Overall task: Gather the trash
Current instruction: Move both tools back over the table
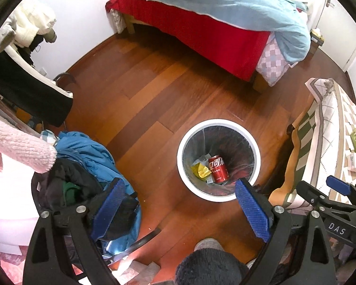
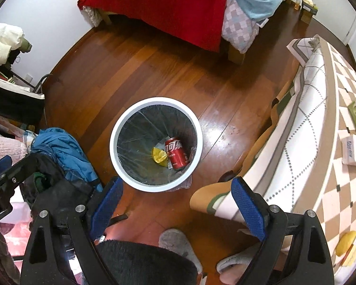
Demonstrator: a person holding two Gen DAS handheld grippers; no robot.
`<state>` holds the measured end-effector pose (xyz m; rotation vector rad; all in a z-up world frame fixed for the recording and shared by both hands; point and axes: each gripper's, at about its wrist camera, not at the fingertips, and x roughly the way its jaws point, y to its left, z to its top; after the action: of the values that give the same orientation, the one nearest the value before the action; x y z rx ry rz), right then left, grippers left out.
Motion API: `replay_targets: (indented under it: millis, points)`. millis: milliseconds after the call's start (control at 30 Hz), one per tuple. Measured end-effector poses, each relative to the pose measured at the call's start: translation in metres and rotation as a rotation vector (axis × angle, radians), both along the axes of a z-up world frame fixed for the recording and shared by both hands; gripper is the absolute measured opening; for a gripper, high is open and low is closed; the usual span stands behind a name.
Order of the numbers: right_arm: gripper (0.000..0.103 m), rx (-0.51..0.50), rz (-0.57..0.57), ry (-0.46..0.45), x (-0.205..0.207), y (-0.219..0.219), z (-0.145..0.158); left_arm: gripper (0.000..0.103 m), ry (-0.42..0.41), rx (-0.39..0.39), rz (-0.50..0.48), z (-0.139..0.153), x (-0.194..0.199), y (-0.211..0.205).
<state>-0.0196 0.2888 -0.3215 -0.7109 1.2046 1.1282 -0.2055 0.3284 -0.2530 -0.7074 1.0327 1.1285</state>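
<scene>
A white round trash bin (image 1: 181,142) with a dark liner stands on the wooden floor. It also shows in the right wrist view (image 2: 114,137). Inside lie a red cola can (image 1: 217,169) (image 2: 176,152), a yellow wrapper (image 1: 200,169) (image 2: 159,155) and bits of paper. My left gripper (image 1: 180,206) is open and empty, above the floor just short of the bin. My right gripper (image 2: 178,204) is open and empty, above the bin's near rim. The right gripper's blue pad also shows at the right of the left wrist view (image 1: 339,185).
A bed (image 1: 201,23) with a red sheet and blue quilt stands at the far side. A table with a checked cloth (image 2: 320,118) is at the right, with small boxes (image 2: 354,149) on it. A blue jacket pile (image 1: 92,156) lies at the left. My slippered feet (image 2: 178,244) are below.
</scene>
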Motion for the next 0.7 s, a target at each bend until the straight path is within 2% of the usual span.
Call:
replay_targets:
  millis: [133,400,600,700]
  points:
    - [0.094,0.033,-0.01,0.004,0.001,-0.012,0.02,0.095,-0.005,0.051,-0.005,0.024,-0.002,-0.015]
    - [0.094,0.156,-0.039,0.017,0.005,-0.049,0.081,0.095,-0.046,0.179,-0.036,0.086,0.0,-0.052]
    - [0.094,0.28,-0.084,0.05,0.017,-0.091,0.135,0.095,-0.088,0.249,-0.071,0.122,0.012,-0.088]
    - [0.094,0.343,-0.136,0.081,0.031,-0.121,0.158,0.095,-0.119,0.278,-0.097,0.135,0.03,-0.11]
